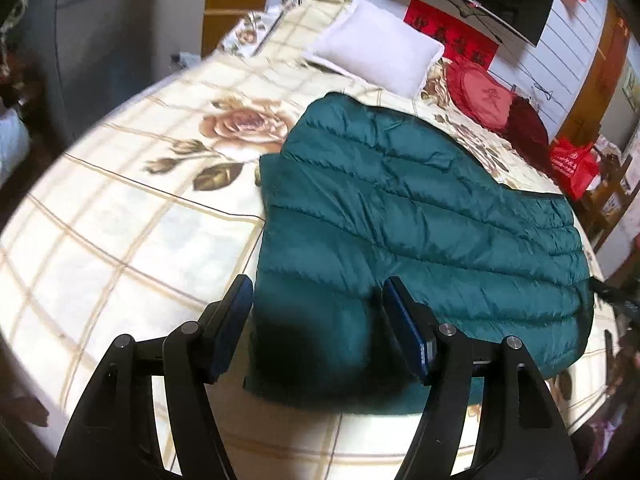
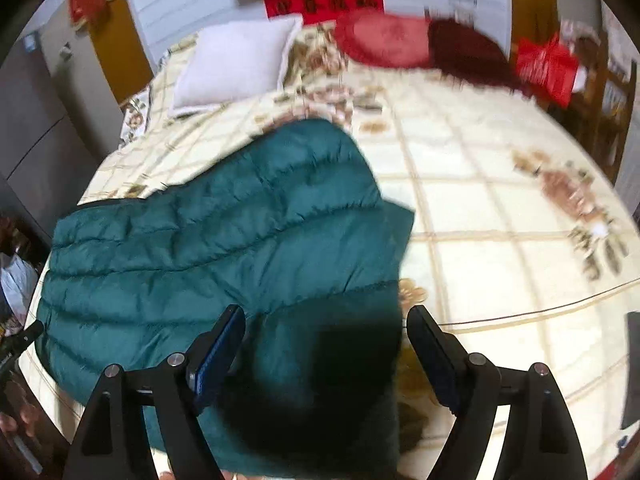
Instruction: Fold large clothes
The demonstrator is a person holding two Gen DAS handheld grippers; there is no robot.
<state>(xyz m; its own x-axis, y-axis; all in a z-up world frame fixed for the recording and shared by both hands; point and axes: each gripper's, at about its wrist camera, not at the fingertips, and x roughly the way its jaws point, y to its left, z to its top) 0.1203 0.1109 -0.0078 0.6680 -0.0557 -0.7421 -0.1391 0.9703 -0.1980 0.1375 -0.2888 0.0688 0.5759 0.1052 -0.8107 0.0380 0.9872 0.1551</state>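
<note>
A teal quilted puffer jacket [image 1: 420, 216] lies folded on the bed; it also shows in the right wrist view [image 2: 224, 236]. My left gripper [image 1: 318, 296] is open, its jaws straddling the jacket's near left corner just above the cloth. My right gripper [image 2: 324, 330] is open, its jaws either side of the jacket's near right corner. Neither gripper holds any cloth. The right wrist view is blurred.
The bed's cream floral checked cover [image 1: 140, 220] spreads around the jacket. A white pillow [image 1: 380, 46] and red cushions [image 1: 488, 100] lie at the headboard. A red bag [image 1: 572, 164] sits on wooden furniture beside the bed. A grey wardrobe [image 2: 40, 120] stands on the other side.
</note>
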